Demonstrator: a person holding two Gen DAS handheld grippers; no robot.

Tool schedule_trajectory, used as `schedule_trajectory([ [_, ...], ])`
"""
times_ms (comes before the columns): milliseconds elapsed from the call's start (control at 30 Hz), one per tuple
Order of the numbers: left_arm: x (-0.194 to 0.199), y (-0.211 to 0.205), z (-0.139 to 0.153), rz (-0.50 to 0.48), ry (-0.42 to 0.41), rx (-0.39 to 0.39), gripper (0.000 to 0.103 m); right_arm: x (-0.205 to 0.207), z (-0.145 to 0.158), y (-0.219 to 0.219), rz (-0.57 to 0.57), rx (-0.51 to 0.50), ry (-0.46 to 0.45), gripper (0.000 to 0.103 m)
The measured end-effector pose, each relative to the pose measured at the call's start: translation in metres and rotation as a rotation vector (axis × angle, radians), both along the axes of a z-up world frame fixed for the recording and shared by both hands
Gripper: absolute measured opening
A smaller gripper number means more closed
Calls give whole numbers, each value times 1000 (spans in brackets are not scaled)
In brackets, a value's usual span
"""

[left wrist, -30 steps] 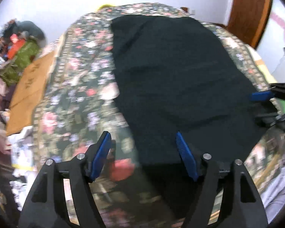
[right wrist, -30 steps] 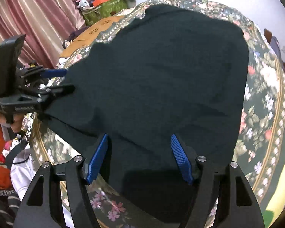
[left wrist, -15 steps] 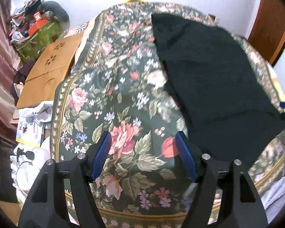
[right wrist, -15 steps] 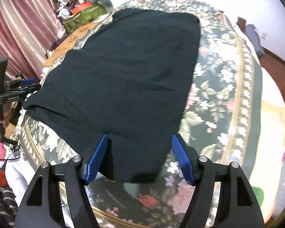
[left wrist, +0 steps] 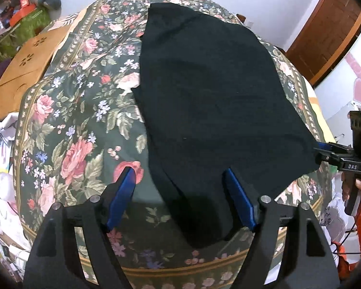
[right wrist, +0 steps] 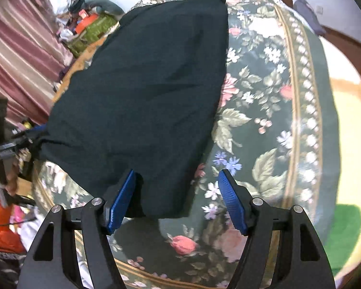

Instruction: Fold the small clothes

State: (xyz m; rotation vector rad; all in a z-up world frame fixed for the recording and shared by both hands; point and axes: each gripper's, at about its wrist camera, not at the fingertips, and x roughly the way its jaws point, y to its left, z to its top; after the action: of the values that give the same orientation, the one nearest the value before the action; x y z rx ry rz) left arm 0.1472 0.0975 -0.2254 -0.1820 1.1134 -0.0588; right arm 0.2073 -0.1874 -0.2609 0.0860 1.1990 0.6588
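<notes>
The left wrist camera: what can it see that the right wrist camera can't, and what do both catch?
Only the left wrist view shows the brown wooden door, the pink hearts on the wall and the flat cardboard.

Only the right wrist view shows the striped maroon curtain and a green patch on the floor.

Both share the black garment lying on the floral bedspread, a near corner between each open gripper's blue pads: left gripper, right gripper.
</notes>
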Motion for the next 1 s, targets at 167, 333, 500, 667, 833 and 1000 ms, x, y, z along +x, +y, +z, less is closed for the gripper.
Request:
schedule_trajectory([
  [167, 2, -6, 0, -17, -7, -31, 63, -2, 3, 10, 32, 20, -14, 53],
  [333, 8, -7, 3, -24, -23, -88, 18, -6, 7, 26, 73, 33, -48, 27],
  [500, 7, -5, 8, -23, -34, -93, 12, -3, 16, 33, 86, 24, -95, 9],
  [667, 8, 0, 29, -23, -85, -119, 8, 2, 39, 29, 90, 64, -159, 8],
  [833, 22, 1, 65, -36, -164, -118, 5, 15, 70, 34, 93, 78, -249, 7],
  [1000, 50, 1, 100, -47, -243, -105, 4, 39, 104, 42, 86, 85, -341, 7],
])
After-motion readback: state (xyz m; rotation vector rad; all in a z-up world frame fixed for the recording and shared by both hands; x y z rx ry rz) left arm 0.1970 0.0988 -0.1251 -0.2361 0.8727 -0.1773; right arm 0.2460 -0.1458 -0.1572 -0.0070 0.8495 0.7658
